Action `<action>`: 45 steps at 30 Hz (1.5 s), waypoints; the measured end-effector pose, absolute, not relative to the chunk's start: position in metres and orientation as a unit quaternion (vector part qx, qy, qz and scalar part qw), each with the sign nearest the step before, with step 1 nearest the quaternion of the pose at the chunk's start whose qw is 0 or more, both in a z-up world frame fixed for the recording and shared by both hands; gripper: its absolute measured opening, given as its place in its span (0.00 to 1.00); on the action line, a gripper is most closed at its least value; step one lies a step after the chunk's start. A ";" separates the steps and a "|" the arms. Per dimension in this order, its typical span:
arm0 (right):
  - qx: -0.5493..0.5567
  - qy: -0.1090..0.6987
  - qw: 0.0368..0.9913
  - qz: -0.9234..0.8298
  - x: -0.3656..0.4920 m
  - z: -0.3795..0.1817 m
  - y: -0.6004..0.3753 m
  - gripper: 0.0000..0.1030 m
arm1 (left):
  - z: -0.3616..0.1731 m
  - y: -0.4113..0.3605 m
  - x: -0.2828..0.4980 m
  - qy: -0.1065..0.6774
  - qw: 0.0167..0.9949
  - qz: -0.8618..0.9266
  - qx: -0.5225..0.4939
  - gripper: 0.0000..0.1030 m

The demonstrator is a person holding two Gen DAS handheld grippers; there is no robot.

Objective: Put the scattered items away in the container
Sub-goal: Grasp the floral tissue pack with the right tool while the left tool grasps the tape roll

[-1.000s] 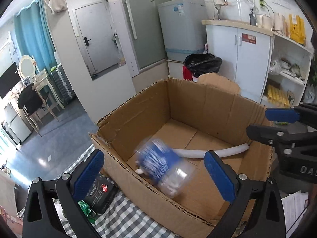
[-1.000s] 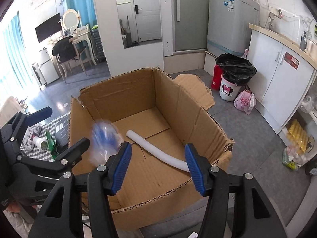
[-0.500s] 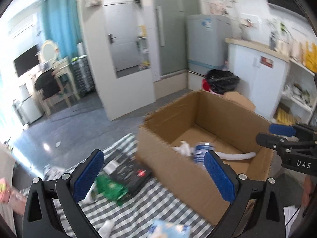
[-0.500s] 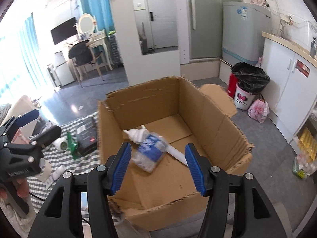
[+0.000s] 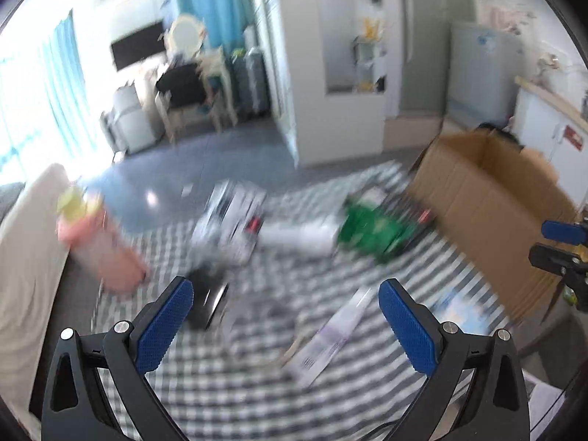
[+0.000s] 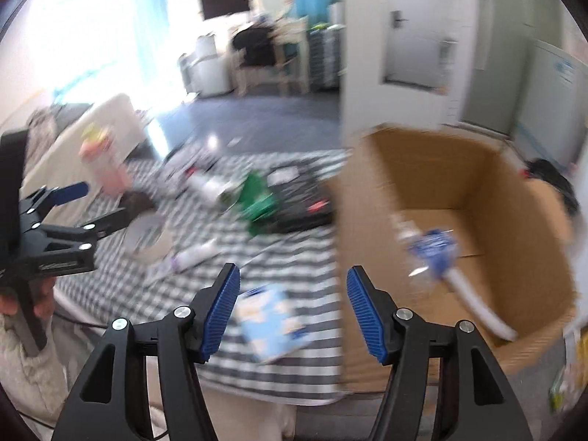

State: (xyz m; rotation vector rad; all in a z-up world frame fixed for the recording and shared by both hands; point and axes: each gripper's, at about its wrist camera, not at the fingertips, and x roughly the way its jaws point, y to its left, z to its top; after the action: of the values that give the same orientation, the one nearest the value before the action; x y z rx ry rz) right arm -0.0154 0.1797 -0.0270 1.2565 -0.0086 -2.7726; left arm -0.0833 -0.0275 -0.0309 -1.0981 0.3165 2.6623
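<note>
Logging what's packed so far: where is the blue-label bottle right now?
Right wrist view: the bottle lies inside the cardboard box, on its floor beside the white tube, right of the checked cloth.

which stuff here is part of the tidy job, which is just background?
Job:
brown cardboard box
blue-labelled clear bottle, in box
white tube, in box
green packet
light blue flat pack
pink bottle

Background:
checked cloth
wooden chair
white fridge
</note>
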 end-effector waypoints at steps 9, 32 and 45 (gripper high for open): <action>0.484 0.046 0.034 -0.873 -0.044 -0.103 0.141 0.59 | -0.103 -0.069 -0.081 0.083 0.100 0.893 -0.430 1.00; 0.475 -0.013 0.017 -0.880 -0.063 -0.123 0.173 0.46 | -0.122 -0.027 -0.107 0.117 0.157 0.885 -0.422 0.85; 0.442 -0.047 0.055 -0.894 -0.052 -0.097 0.171 0.20 | -0.111 -0.034 -0.098 0.103 0.175 0.876 -0.438 0.06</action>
State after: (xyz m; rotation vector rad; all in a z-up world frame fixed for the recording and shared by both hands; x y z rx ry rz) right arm -0.0519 0.1711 -0.0969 1.3429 -0.1439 -2.7141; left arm -0.0983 -0.0341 -0.1107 -1.2407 0.2908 2.4815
